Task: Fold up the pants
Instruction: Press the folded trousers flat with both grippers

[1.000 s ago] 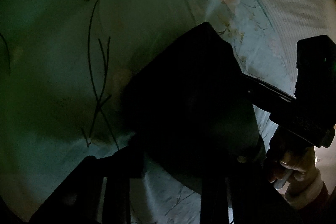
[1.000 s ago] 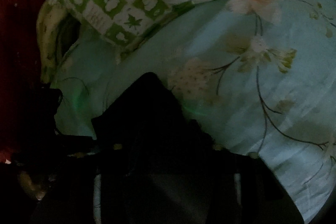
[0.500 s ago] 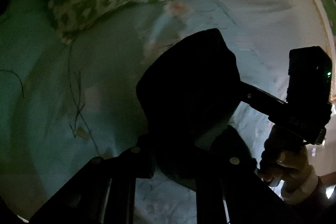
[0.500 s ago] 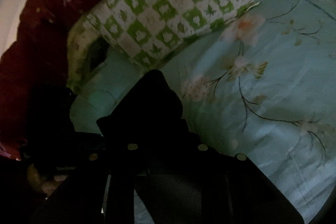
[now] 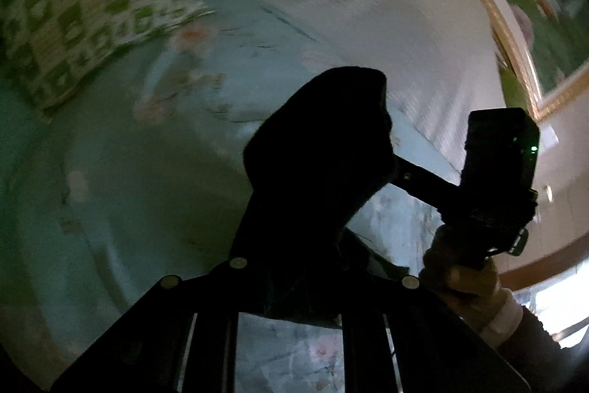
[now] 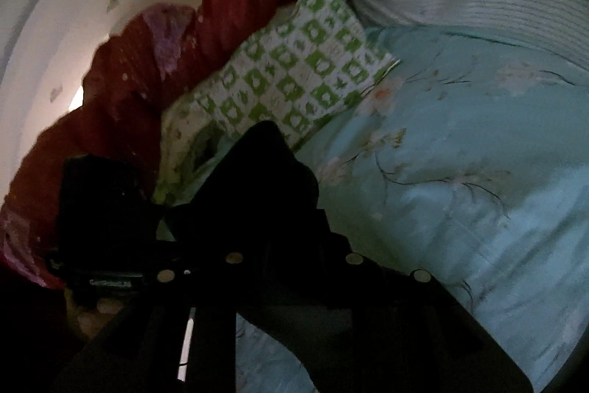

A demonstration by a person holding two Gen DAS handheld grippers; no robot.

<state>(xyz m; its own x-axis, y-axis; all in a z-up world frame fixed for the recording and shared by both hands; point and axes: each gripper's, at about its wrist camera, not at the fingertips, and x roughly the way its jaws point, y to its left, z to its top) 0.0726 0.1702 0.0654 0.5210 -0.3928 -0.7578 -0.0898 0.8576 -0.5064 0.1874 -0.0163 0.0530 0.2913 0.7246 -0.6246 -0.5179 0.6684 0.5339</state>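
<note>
Pants (image 5: 320,164), black, hang bunched above the bed (image 5: 121,194), pinched at one edge in the left gripper (image 5: 291,286) fingers and at another in the right gripper (image 6: 291,264) fingers, both sets closed on the cloth. Beyond lies the pale blue flowered bedspread (image 6: 478,153). Farther off rests a green-and-white checked pillow (image 6: 294,76), then a red quilt (image 6: 228,6).

Both hand-held grippers raised; black pants (image 5: 324,150) lifted off floral sheet (image 6: 478,153), bunched higher.
</note>
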